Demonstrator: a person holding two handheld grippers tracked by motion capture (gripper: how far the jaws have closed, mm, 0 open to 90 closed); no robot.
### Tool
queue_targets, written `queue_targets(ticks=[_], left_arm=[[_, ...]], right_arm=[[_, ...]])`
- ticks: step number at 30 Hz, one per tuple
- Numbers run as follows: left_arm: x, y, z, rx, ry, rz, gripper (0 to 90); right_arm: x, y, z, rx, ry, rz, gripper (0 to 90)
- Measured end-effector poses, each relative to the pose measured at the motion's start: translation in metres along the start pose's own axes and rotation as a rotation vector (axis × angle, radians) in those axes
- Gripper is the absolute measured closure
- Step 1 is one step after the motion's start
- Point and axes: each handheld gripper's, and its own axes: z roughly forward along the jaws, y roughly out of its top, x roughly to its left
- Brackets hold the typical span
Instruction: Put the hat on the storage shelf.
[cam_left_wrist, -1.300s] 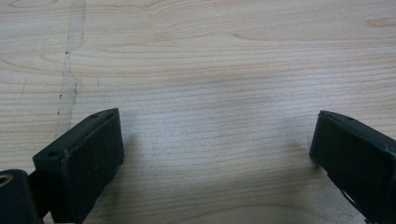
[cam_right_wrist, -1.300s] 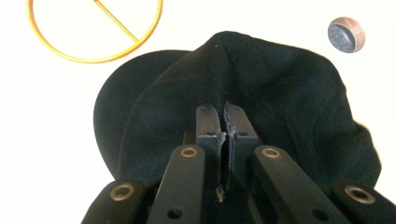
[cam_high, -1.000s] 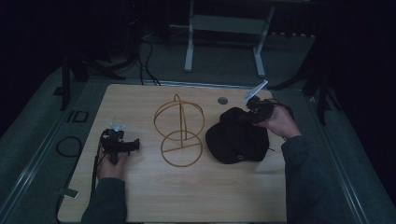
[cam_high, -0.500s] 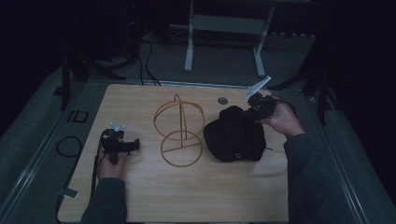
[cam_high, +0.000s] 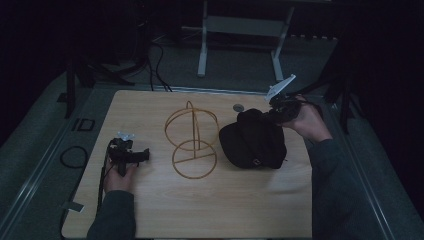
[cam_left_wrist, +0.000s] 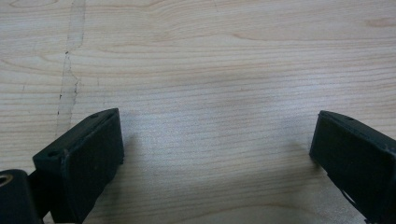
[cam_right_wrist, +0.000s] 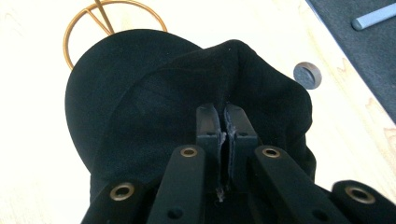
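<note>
Right gripper (cam_right_wrist: 224, 122) is pinching the black cap's (cam_high: 254, 141) fabric, center-right of the high view beside the gold wire stand (cam_high: 192, 141). Left gripper (cam_left_wrist: 215, 154) sits spread wide over bare table (cam_left_wrist: 210, 56).

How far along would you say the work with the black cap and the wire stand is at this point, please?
Done: the right tool has shut on the back of the black cap. In hand: that end is pinched up while the brim lies on the table. Left: the cap sits beside the wire stand, not on it, probably its destination. The left tool rests open on bare wood.
</note>
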Motion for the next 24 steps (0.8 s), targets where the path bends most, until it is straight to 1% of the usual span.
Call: queue_targets(ticks=[4, 6, 9, 13, 15, 24], left_arm=[[0.0, 0.0, 0.0, 0.0, 0.0, 0.0, 2.6], [0.0, 0.0, 0.0, 0.0, 0.0, 0.0, 2.6], [0.0, 0.0, 0.0, 0.002, 0.0, 0.002, 2.6], [0.0, 0.0, 0.0, 0.002, 0.0, 0.002, 2.6], [0.0, 0.0, 0.0, 0.002, 0.0, 0.002, 2.6], [0.0, 0.0, 0.0, 0.002, 0.0, 0.002, 2.6]], right_arm=[[-0.001, 0.003, -0.006, 0.008, -0.012, -0.005, 86.2], [-0.002, 0.004, -0.01, 0.004, -0.019, -0.013, 86.2], [-0.002, 0.006, -0.016, -0.012, -0.026, -0.007, 86.2], [-0.004, 0.006, -0.024, -0.043, -0.031, -0.011, 86.2], [-0.003, 0.007, -0.027, -0.058, -0.026, -0.009, 86.2], [-0.003, 0.008, -0.037, -0.089, -0.027, -0.012, 86.2]])
